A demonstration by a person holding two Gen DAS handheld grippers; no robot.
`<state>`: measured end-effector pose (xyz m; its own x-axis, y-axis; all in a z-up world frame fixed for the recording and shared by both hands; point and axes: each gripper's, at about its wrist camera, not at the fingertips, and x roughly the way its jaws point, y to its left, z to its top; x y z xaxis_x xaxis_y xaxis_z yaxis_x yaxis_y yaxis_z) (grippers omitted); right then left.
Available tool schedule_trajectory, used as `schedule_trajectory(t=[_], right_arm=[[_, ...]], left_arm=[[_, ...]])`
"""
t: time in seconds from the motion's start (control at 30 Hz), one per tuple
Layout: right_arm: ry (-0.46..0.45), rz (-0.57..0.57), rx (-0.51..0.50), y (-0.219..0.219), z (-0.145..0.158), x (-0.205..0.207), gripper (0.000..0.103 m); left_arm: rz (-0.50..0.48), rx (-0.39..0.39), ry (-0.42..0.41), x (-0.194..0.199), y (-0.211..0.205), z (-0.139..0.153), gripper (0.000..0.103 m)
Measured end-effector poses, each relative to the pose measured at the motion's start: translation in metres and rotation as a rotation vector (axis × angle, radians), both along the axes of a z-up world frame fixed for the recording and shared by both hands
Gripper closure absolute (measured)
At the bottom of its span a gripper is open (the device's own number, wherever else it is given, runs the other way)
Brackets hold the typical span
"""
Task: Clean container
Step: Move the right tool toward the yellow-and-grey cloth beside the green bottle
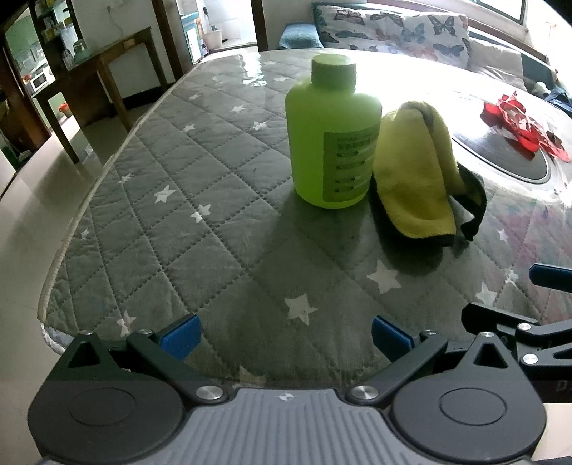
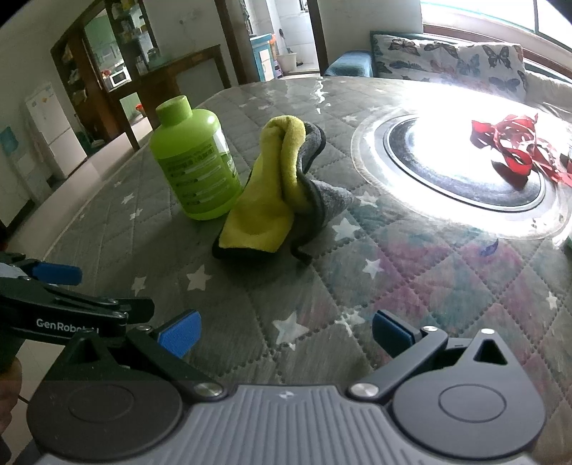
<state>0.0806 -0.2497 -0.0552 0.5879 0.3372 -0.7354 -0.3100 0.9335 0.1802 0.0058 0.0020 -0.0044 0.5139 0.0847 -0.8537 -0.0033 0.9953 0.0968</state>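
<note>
A lime-green plastic bottle (image 1: 330, 134) (image 2: 195, 162) with a capped neck stands upright on the quilted star-pattern table cover (image 1: 200, 229) (image 2: 411, 286). A crumpled yellow and grey cloth (image 1: 416, 179) (image 2: 282, 193) leans against its right side. My left gripper (image 1: 284, 338) is open above the near edge of the table, well short of the bottle, with nothing between its blue pads. My right gripper (image 2: 286, 338) is open too, near the front edge, apart from the cloth. The left gripper's fingers (image 2: 57, 273) show at the right wrist view's left edge.
A round dark glass plate (image 2: 461, 168) (image 1: 500, 157) is set into the table at the right, with crumpled red ribbon (image 2: 507, 146) (image 1: 518, 121) on it. A butterfly-print cushion (image 1: 389, 28) lies behind the table. A wooden side table (image 1: 107, 68) stands at the far left.
</note>
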Motion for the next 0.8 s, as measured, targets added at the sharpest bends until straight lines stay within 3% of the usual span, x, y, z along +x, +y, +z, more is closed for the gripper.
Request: schedule_trajectory(t=[0.43, 0.8], right_arm=[[-0.029, -0.007, 0.018, 0.000, 0.008, 0.018, 0.000], [-0.068, 0.003, 0.016, 0.032, 0.032, 0.051, 0.001]], left_arm=[[0.022, -0.017, -0.008, 0.018, 0.013, 0.006, 0.000], [0.045, -0.010, 0.013, 0.035, 0.021, 0.008, 0.000]])
